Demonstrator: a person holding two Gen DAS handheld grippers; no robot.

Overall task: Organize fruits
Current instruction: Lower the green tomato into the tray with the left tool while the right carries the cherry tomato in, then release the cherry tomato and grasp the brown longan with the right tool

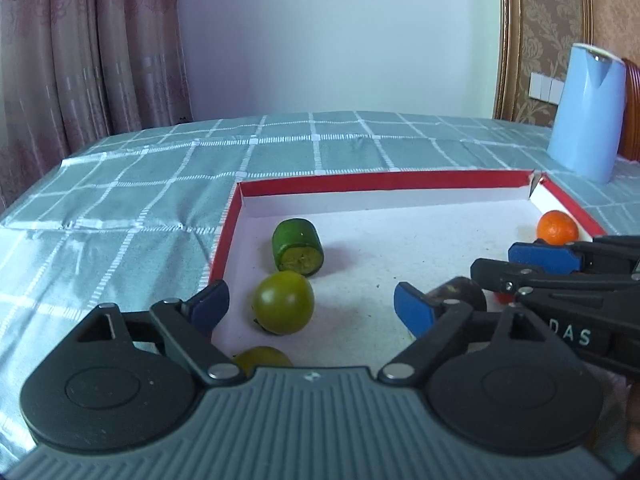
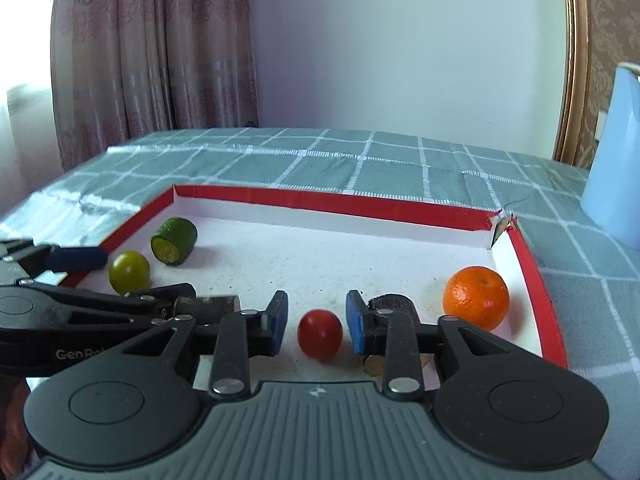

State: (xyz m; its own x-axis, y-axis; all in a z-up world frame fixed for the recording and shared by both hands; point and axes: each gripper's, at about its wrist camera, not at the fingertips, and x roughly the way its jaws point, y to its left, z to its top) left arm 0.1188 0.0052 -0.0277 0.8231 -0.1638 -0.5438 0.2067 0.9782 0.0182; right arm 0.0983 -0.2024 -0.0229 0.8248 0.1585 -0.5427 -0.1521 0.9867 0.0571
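A red-rimmed white tray (image 1: 228, 224) (image 2: 552, 320) holds the fruits. My left gripper (image 1: 312, 308) is open, with a round green fruit (image 1: 284, 302) (image 2: 129, 272) between its fingers, untouched. A cut green fruit (image 1: 298, 248) (image 2: 173, 241) lies behind it, and another green fruit (image 1: 262, 359) shows by the gripper's base. My right gripper (image 2: 318, 322) (image 1: 532, 268) is open around a small red fruit (image 2: 320, 334), apart from both pads. An orange (image 2: 477, 297) (image 1: 557, 227) sits at the tray's right. A dark fruit (image 1: 460, 290) lies partly hidden behind the left gripper's right finger.
A light blue jug (image 1: 586, 112) (image 2: 616, 160) stands on the green checked tablecloth (image 1: 120, 200) beyond the tray's right corner. A curtain (image 1: 80, 40) hangs at the back left. The tray's far right corner is torn.
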